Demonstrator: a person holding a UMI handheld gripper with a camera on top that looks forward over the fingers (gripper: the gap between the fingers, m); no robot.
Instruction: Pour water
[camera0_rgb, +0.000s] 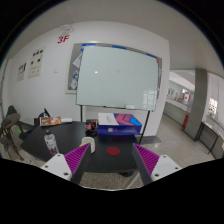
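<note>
whiteboard (118, 76): white | finger pads (78, 156): magenta | wall sign (64, 39): red lettering

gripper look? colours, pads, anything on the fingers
The gripper has two black fingers, each wedge-shaped and widening toward the camera. Each finger carries a magenta pad with fine ridges or stripes on its inner face; the other pad matches. No cables, printed markings, hand or sleeve are visible in the gripper view.

A whiteboard (118, 77) stands behind the tabletop (70, 137). Boxes (120, 123) lie on the tabletop below the whiteboard; a chair (10, 128) sits far to its left.
</note>
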